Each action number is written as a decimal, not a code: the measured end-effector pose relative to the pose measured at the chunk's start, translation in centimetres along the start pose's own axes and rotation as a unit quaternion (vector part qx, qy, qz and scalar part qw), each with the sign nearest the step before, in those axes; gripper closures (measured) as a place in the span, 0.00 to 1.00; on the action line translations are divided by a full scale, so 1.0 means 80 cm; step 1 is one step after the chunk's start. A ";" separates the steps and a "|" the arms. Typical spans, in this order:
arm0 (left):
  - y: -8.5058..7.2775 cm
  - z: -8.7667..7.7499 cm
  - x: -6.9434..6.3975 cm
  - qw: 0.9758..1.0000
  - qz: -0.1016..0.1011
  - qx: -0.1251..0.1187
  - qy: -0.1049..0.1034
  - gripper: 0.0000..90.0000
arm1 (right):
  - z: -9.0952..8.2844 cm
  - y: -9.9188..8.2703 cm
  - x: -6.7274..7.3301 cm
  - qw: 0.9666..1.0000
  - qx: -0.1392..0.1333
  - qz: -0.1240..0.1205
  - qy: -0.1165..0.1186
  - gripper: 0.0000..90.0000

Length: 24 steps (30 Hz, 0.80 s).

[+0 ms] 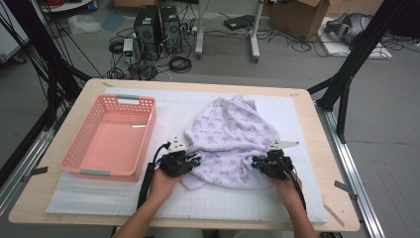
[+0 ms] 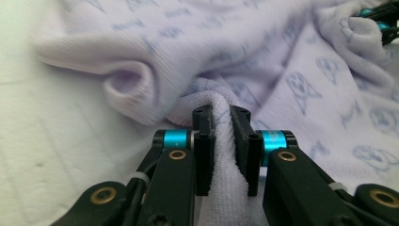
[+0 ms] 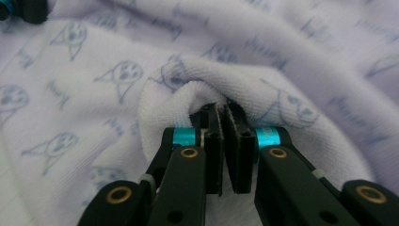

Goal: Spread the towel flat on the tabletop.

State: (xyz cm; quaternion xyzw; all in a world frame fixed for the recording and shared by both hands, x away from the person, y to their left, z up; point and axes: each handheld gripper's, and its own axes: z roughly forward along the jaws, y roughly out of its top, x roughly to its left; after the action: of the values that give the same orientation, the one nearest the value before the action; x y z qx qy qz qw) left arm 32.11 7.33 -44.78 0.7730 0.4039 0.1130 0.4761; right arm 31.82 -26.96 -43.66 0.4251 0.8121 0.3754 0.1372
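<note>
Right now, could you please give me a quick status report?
Left tool and right tool shut on lilac printed terry towel. Towel crumpled on table. Pink plastic basket alongside, apart.

Concealed and cropped regions.
Towel folds hid both grippers' jaw tips; the person's forearms were cut off by the bottom edge.

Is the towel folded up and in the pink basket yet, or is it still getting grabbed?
Grabbing looks done: the left gripper and right gripper each pinch a fold of the towel. It lies crumpled on the mat, not folded. The pink basket is empty, so any folding or putting away remains.
</note>
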 end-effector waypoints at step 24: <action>-0.005 -0.017 -0.009 0.998 0.025 -0.019 0.056 0.46 | -0.061 -0.015 -0.033 0.980 -0.113 0.034 -0.160 0.74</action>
State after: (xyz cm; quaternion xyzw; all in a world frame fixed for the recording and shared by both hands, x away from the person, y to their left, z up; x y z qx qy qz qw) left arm 30.72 7.77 -44.25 0.7660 0.4085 0.1752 0.4644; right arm 30.06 -31.93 -41.47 0.4888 0.7173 0.3961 0.2995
